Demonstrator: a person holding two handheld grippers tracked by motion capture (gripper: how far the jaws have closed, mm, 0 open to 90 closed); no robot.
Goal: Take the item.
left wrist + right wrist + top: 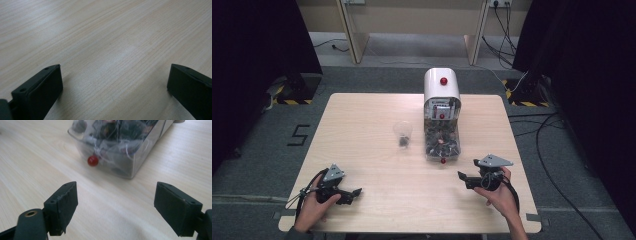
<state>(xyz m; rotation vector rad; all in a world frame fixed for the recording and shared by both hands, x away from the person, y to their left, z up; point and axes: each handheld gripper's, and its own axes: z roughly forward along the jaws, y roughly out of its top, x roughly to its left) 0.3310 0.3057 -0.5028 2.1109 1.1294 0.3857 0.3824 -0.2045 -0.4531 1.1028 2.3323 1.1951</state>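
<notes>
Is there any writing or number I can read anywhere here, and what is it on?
"5": a dark figure on the grey floor, left of the table.
A small panel on the dispenser may carry print, but it is too small and blurred to read.
The wrappers inside its clear drawer are too blurred to read in the right gripper view.

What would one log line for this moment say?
left claw: open, low over table | right claw: open, facing dispenser | cup: left of dispenser, untouched
</notes>
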